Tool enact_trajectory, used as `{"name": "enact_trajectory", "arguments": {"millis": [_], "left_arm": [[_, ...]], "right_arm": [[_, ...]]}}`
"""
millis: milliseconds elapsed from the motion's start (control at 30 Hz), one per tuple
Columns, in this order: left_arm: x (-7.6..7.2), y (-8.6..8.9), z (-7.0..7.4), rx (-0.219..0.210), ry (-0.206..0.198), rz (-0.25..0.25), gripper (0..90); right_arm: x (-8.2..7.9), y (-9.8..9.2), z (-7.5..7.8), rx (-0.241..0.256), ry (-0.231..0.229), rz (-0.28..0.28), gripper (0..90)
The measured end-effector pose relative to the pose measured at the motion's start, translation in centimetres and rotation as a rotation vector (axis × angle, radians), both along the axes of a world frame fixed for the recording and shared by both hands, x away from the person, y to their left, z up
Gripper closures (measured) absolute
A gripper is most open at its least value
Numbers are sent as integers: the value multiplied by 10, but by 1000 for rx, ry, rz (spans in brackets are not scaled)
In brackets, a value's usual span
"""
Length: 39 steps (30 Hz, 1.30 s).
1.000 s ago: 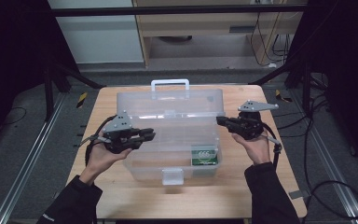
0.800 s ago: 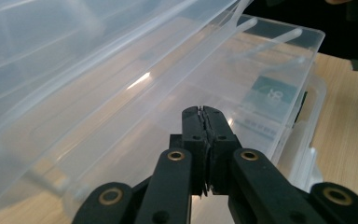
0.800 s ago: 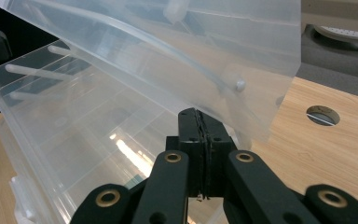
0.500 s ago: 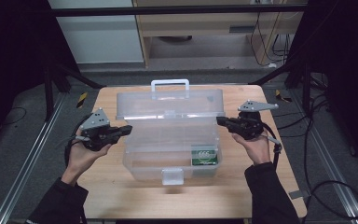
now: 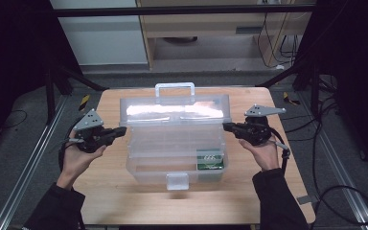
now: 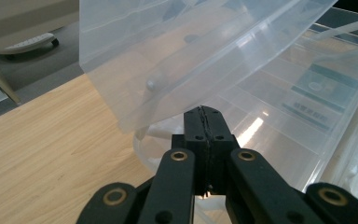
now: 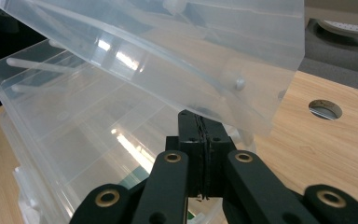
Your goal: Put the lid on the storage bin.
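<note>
A clear plastic toolbox (image 5: pixel 172 148) stands in the middle of the wooden table with its lid (image 5: pixel 175 109) raised. A green label (image 5: pixel 210 159) shows at its front right. My left gripper (image 5: pixel 120 130) is shut and empty, pointing at the box's left end. In the left gripper view, my left gripper (image 6: pixel 206 112) sits just under the tilted lid (image 6: pixel 191 51). My right gripper (image 5: pixel 226 126) is shut too, its tip at the lid's right end. In the right gripper view, my right gripper (image 7: pixel 196 115) lies below the lid's corner (image 7: pixel 242 84).
The table (image 5: pixel 115 191) has bare wood in front of and beside the box. A white latch (image 5: pixel 177 181) hangs at the box's front and a handle (image 5: pixel 174 87) sticks up behind. A round hole (image 7: pixel 325 108) pierces the tabletop. Cables trail over the floor at right.
My left gripper has pulled back to the left, from over the box's left part to beside it. The right gripper and the box have stayed put.
</note>
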<state>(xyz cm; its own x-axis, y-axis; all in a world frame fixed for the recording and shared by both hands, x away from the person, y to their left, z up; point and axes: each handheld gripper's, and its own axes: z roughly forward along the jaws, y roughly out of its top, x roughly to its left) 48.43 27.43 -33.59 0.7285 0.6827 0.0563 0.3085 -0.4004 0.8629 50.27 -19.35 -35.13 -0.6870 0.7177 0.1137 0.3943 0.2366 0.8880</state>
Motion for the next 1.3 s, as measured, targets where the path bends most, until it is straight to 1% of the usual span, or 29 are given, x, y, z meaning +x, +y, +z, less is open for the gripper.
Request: {"name": "enact_trajectory", "arguments": {"millis": [100, 200, 233, 267, 400, 533, 633, 733, 867, 1000, 1067, 1200, 1300], "left_arm": [[-2, 1, -2, -2, 4, -5, 898], [-3, 2, -5, 0, 11, -1, 898], [-4, 3, -6, 3, 14, 1, 898], [-5, 4, -7, 5, 13, 2, 898], [-8, 7, -13, 7, 20, 16, 898], [-12, 11, -21, -3, 29, 25, 898], [-15, 13, -26, 2, 32, 32, 897], [-18, 13, -31, -7, 38, 32, 897], [-23, 13, -37, -1, 41, 37, 897], [-27, 14, -45, -20, 56, 30, 897], [-28, 15, -47, -12, 59, 29, 897], [-32, 16, -53, -8, 70, 31, 896], [-32, 15, -55, 15, 72, 38, 896]], "right_arm": [[-3, 0, -1, -21, 0, 1, 890], [-7, -1, -2, -26, 8, -3, 888], [-9, -1, -2, -31, 13, -6, 888], [-10, -2, -2, -42, 7, -5, 888], [-16, -1, -4, -63, 9, -6, 887], [-22, -1, -9, -80, 17, -6, 887], [-27, -1, -13, -99, 20, -9, 884], [-32, -1, -16, -116, 20, -11, 883], [-38, -2, -20, -127, 25, -14, 884], [-44, -2, -27, -136, 25, -19, 883], [-47, -1, -30, -153, 23, -16, 884], [-54, -3, -35, -156, 32, -12, 883], [-56, -4, -39, -160, 38, -12, 883]]}}
